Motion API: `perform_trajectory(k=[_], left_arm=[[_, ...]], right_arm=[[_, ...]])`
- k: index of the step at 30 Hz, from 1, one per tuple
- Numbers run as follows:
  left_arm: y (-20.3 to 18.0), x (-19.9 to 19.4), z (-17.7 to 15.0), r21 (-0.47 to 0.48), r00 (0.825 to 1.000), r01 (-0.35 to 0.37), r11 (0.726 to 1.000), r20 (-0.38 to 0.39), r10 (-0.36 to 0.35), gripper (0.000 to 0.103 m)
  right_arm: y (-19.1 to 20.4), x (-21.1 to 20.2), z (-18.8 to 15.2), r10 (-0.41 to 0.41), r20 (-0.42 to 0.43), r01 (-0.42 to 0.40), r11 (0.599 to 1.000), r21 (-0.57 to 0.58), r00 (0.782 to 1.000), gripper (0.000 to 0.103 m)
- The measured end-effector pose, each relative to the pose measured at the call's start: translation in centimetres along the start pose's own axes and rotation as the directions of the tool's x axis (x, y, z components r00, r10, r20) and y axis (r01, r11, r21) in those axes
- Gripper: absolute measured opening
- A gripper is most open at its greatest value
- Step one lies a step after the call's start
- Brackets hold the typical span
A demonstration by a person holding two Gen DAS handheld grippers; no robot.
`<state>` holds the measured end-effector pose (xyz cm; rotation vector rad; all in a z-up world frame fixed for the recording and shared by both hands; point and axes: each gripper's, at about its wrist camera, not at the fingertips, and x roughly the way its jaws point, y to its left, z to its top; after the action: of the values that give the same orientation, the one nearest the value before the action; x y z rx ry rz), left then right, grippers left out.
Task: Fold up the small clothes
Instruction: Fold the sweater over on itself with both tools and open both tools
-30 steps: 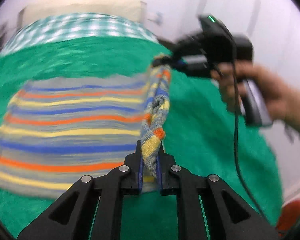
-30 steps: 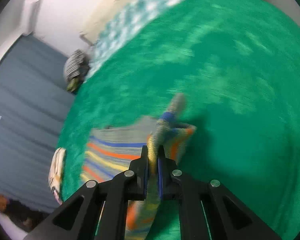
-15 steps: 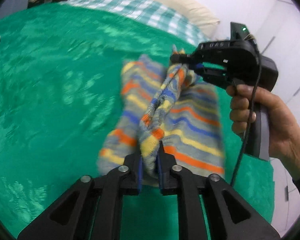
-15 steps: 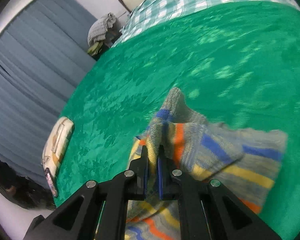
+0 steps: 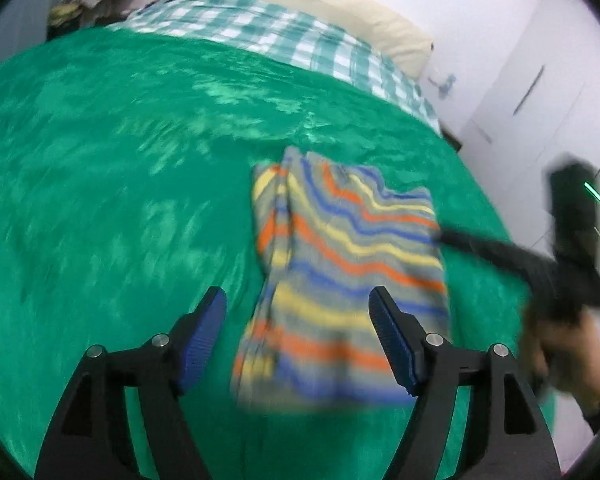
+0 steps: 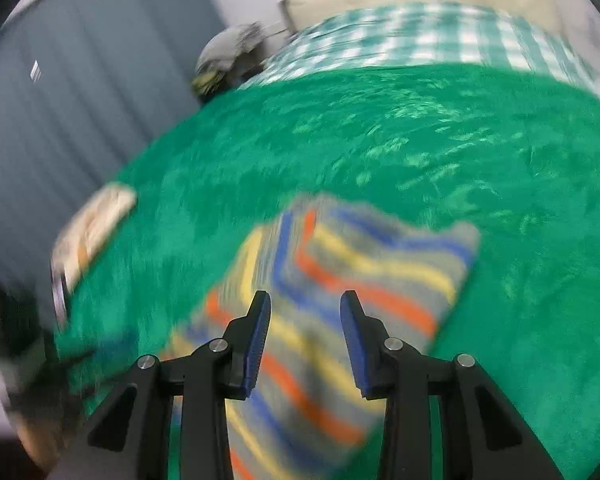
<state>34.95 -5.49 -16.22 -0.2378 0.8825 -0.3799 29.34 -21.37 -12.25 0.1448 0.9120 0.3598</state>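
Left gripper (image 5: 298, 306) hangs with its jaws spread wide, nothing between them, above the near edge of the striped knit garment (image 5: 340, 272). Right gripper (image 6: 305, 312) is parted too, a bit narrower, empty, over the same garment. It lies folded on the green blanket (image 5: 120, 200), with the checked sheet (image 5: 268, 32) beyond.

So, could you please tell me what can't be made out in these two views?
- Left wrist: right gripper motion-blurred; its jaws unreadable here.
- Left wrist: striped garment near hem smeared.
- Right wrist: pale object at the green blanket edge, too blurred to identify.
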Motion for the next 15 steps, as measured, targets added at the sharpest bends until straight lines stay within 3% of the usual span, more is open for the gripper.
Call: perform_trajectory(k=[2,4,5,8,11,12,14,15], left_arm=[[-0.3,2.7,2.0,0.022,0.998,-0.018,1.000,-0.063,0.020,0.073],[0.1,5.1,2.5,0.024,0.988,-0.044,0.999,-0.145,0.047,0.010],[0.9,6.1,2.4,-0.003,0.982,-0.068,0.998,-0.176,0.066,0.007],[2.6,5.6,1.4,-0.062,0.983,-0.121,0.991,-0.147,0.111,0.005],[3.4,4.3,0.8,-0.069,0.976,-0.179,0.981,-0.135,0.169,0.004],[3.9,3.7,0.6,-0.091,0.980,-0.159,0.983,-0.138,0.146,0.007],[4.8,1.5,0.1,-0.125,0.988,-0.106,0.986,-0.123,0.091,0.017],[4.8,0.7,-0.2,-0.120,0.991,-0.086,0.989,-0.111,0.073,0.038]], right_arm=[[1.5,-0.4,-1.8,-0.022,-0.024,0.019,0.995,-0.094,0.999,0.037],[3.0,-0.1,-3.8,-0.023,-0.048,0.015,0.987,-0.159,0.999,0.037],[3.6,0.5,-4.6,-0.012,-0.064,0.001,0.986,-0.166,0.998,0.037],[4.2,3.5,-7.6,-0.054,-0.154,0.033,0.990,-0.140,0.987,0.037],[4.9,4.1,-9.0,-0.096,-0.109,0.079,0.986,-0.149,0.989,0.041],[5.1,3.9,-8.9,-0.105,-0.106,0.088,0.985,-0.150,0.989,0.043],[5.3,2.4,-8.6,-0.111,-0.083,0.099,0.986,-0.133,0.990,0.043],[5.5,1.2,-8.6,-0.102,-0.058,0.094,0.988,-0.122,0.993,0.043]])
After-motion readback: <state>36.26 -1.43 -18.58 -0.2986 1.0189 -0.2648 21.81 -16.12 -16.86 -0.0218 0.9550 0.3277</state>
